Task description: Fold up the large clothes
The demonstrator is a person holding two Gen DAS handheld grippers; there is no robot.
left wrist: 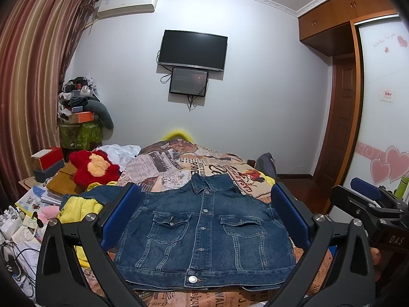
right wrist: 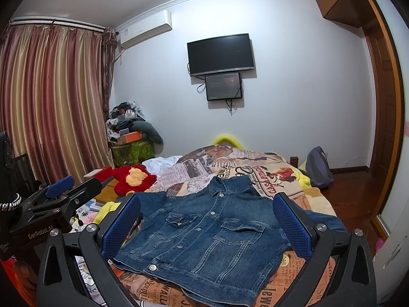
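Observation:
A blue denim jacket [left wrist: 204,232] lies flat, front up and buttoned, on the bed, collar pointing away; it also shows in the right wrist view [right wrist: 204,235]. Its sleeves spread out to the left [left wrist: 102,194] and right [right wrist: 324,220]. My left gripper [left wrist: 204,194] is open and empty, held above the jacket's near hem with a blue pad on each side. My right gripper [right wrist: 204,204] is open and empty too, above the jacket. Each gripper shows at the edge of the other's view: the right one [left wrist: 368,199], the left one [right wrist: 64,192].
The bed wears a newspaper-print cover [left wrist: 179,163]. A red and yellow plush toy [left wrist: 94,166], yellow fabric [left wrist: 79,207], boxes and papers [left wrist: 33,199] crowd the left side. A backpack [right wrist: 318,166] stands at the bed's right. Wardrobe doors [left wrist: 383,102] are on the right.

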